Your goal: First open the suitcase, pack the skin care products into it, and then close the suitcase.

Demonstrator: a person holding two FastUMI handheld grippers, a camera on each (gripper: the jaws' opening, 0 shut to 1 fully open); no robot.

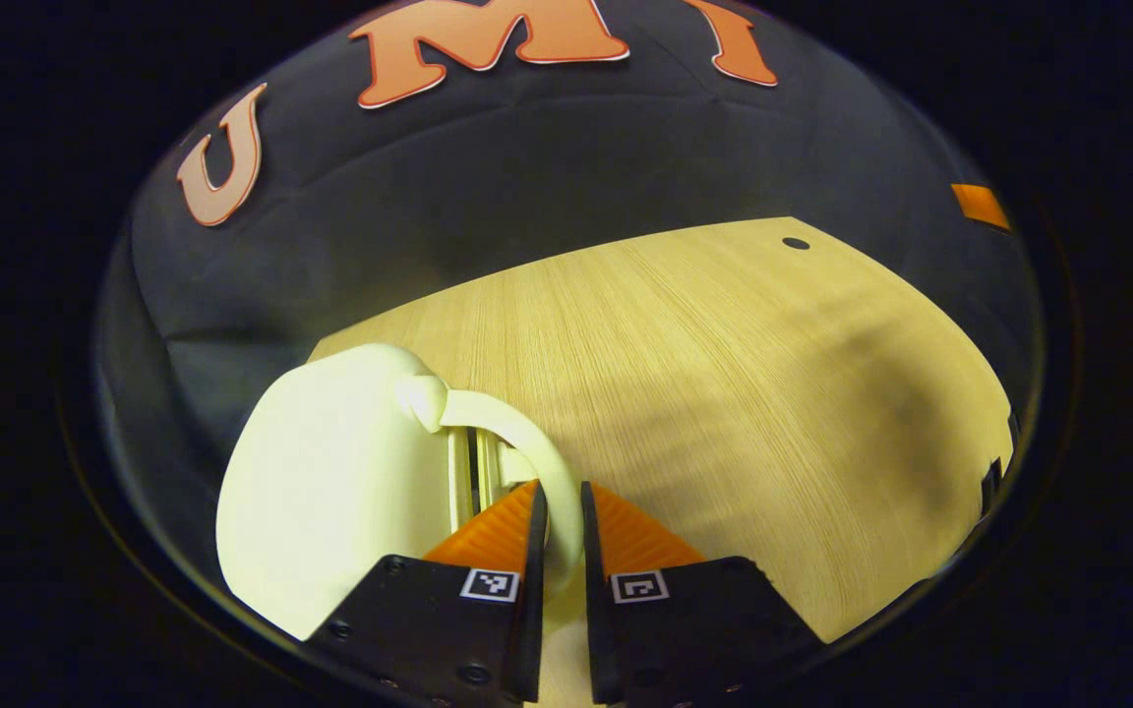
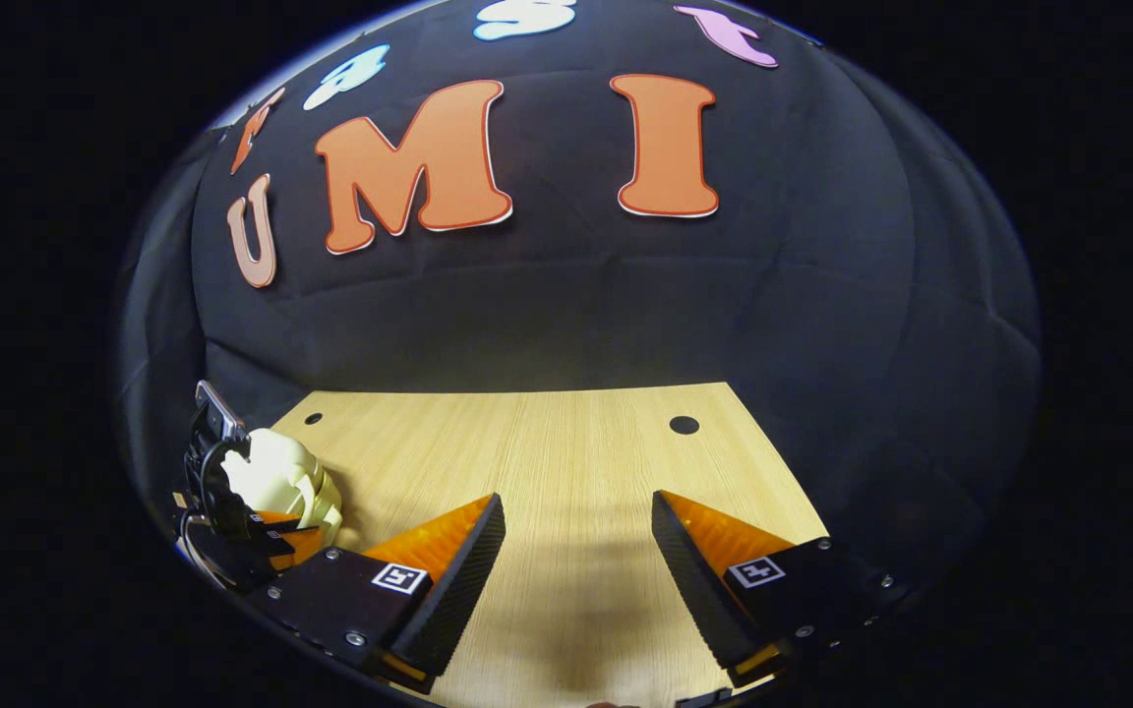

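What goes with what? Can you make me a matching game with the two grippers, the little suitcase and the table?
Things:
1. left gripper
2. right gripper
3. cream suitcase
4. wooden table

States:
A. wide open, holding nothing
B. lies under everything
C. closed on the handle
D. shut, standing on the table

Pairs: 1-C, 2-A, 3-D, 4-B

Both views low over table [image 2: 566, 462], facing wall
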